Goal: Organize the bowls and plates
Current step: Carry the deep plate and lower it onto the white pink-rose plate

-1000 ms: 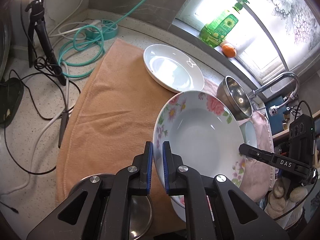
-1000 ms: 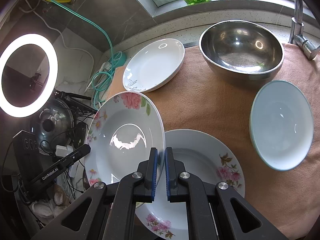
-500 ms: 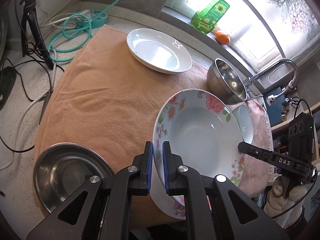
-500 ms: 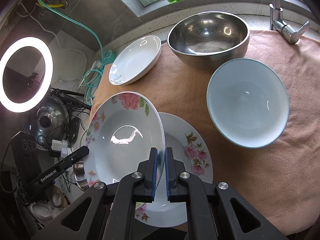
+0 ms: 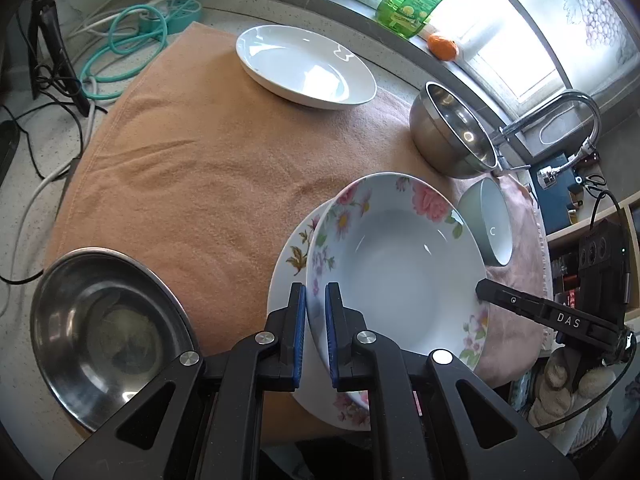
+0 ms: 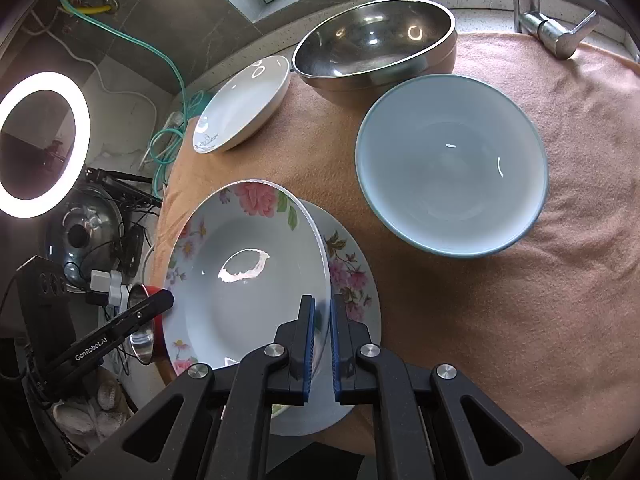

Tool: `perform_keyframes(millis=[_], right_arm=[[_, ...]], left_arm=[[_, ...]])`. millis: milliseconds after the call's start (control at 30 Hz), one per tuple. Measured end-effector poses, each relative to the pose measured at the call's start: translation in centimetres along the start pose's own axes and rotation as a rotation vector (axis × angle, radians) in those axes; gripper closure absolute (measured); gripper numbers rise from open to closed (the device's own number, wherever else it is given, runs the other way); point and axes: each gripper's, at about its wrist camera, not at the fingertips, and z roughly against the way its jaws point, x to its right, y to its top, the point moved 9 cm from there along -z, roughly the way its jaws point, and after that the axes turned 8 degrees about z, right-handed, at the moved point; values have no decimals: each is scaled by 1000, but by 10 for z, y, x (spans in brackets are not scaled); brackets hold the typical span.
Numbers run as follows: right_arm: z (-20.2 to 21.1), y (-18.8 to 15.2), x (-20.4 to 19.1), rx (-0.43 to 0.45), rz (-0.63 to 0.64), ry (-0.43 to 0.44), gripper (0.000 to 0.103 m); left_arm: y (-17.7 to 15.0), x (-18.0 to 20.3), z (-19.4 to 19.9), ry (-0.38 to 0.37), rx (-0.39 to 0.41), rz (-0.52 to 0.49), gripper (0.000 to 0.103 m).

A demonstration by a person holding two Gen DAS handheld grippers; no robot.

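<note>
A deep plate with pink flowers on its rim (image 5: 400, 272) (image 6: 240, 272) hangs tilted between both grippers. My left gripper (image 5: 316, 308) is shut on its near rim, and its tip shows in the right wrist view as the left gripper (image 6: 164, 300). The right gripper (image 6: 322, 312) is shut on the opposite rim and reaches in at the right gripper (image 5: 482, 292). Just under it lies a second floral plate (image 5: 292, 264) (image 6: 352, 280) flat on the orange towel (image 5: 200, 168).
On the towel stand a white plate (image 5: 304, 68) (image 6: 244, 104), a deep steel bowl (image 5: 452, 136) (image 6: 372, 48) and a pale blue bowl (image 5: 492, 232) (image 6: 448, 180). A shallow steel bowl (image 5: 104, 328) sits at the towel's near left. Faucet (image 6: 552, 32), ring light (image 6: 40, 144) and cables (image 5: 120, 40) border it.
Both grippers carried the flowered plate across the towel and lower, so it now hangs over the second floral plate. The shallow steel bowl has come fully into the left wrist view.
</note>
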Motion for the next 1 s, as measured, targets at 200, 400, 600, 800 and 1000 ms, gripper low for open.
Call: perform_keyframes(millis=[200, 400, 600, 800, 1000], right_arm=[[-2, -3, 4, -8, 5, -16, 96], [-7, -4, 2, -16, 15, -32, 96], [-13, -7, 2, -33, 21, -45, 96], [-16, -9, 1, -39, 32, -60, 96], [-19, -12, 2, -49, 38, -67, 96]], left_arm=[[-4, 0, -5, 8, -14, -8, 95], [-7, 0, -10, 30, -23, -33, 95], [-11, -2, -14, 44, -35, -44, 95], [-12, -3, -16, 52, -38, -53, 95], [-14, -5, -17, 58, -42, -57, 95]])
